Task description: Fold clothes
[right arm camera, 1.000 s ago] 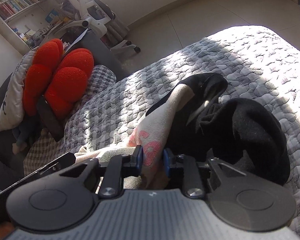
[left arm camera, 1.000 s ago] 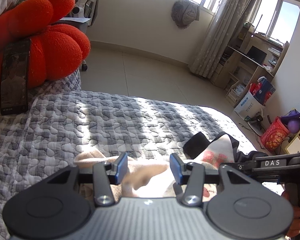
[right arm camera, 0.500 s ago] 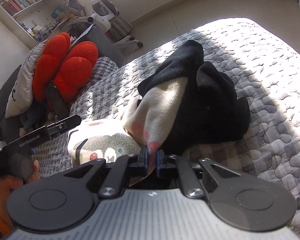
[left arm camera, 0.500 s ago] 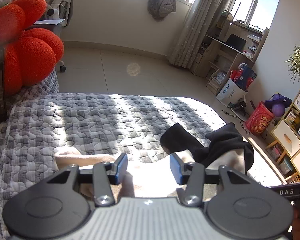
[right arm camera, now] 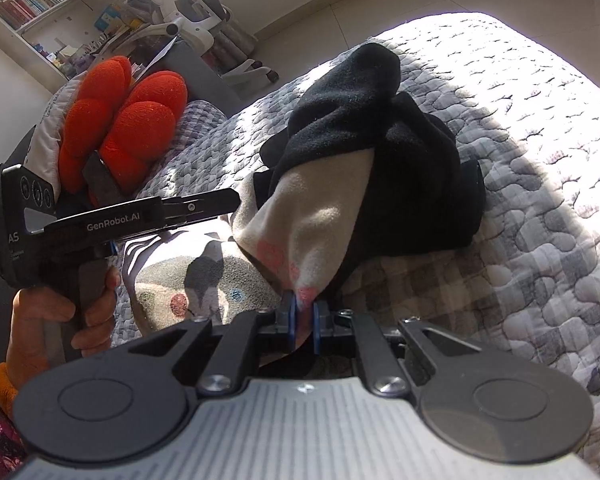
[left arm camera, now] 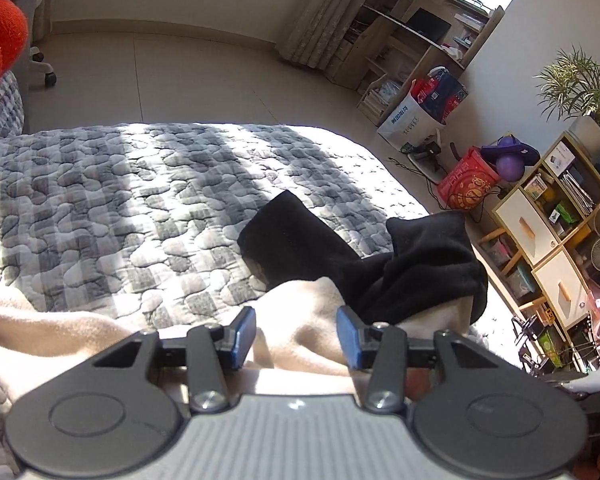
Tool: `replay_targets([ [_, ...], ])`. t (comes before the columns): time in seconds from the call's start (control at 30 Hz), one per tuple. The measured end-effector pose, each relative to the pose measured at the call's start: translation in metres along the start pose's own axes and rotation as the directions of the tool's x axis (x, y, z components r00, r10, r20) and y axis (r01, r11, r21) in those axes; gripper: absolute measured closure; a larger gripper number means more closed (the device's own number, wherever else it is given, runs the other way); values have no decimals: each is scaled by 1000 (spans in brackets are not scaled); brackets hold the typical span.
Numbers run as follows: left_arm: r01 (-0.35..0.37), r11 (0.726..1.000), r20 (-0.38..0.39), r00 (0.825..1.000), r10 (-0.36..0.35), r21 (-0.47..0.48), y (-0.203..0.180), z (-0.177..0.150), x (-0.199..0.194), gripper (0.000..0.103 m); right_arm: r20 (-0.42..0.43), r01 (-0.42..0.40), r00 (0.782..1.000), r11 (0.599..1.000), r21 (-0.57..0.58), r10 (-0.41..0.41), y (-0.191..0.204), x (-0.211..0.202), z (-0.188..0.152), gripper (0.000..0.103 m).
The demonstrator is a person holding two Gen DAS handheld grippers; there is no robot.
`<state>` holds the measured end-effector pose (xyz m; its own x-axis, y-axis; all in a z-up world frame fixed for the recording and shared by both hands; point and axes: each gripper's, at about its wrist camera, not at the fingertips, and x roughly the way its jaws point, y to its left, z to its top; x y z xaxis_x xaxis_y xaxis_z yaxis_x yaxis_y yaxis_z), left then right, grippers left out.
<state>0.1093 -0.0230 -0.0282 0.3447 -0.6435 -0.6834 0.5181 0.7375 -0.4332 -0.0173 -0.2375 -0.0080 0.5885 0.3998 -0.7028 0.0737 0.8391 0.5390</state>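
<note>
the left gripper [left arm camera: 296, 338] has come lower over the cream garment [left arm camera: 300, 312] and its jaws are closing, with the cloth between them. the right gripper [right arm camera: 303, 322] has pulled the garment's edge back, so the black sleeve [right arm camera: 340, 92] now lies folded over

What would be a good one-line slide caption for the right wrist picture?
Right hand-held gripper pinches a cream-and-black garment lifted off the grey quilted bed.
</note>
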Motion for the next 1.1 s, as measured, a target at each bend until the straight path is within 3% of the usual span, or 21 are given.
replay_targets([
  [0.07,7,1000,-6,1000,-8,-19,0,-5,6,83,0,2,1000,1000,5,-2,-1,1,0,93],
  [0.13,-12,1000,11,1000,13,-29,-2,-9,6,94,2,6,1000,1000,5,-6,-1,2,1,93],
  [0.3,-37,997,103,994,44,-67,-5,-8,-18,96,43,22,999,999,-25,-21,9,-2,4,93],
  [0.47,-85,994,230,968,100,-72,-13,-3,-50,97,118,32,993,994,-106,-20,33,-9,16,93],
  [0.6,-171,983,338,922,186,-74,-18,1,-73,97,164,26,986,985,-168,1,54,-6,30,93],
  [0.73,-259,960,436,856,279,-106,-13,6,-94,97,199,14,979,971,-237,34,79,7,45,93],
  [0.9,-330,924,485,787,381,-192,9,8,-114,97,193,-18,978,952,-305,80,106,37,61,93],
  [0.97,-349,909,479,773,416,-226,19,6,-120,97,173,-34,980,945,-326,95,115,51,64,93],
  [1.1,-395,875,433,761,483,-280,43,-5,-126,97,116,-65,987,926,-372,115,131,78,62,93],
])
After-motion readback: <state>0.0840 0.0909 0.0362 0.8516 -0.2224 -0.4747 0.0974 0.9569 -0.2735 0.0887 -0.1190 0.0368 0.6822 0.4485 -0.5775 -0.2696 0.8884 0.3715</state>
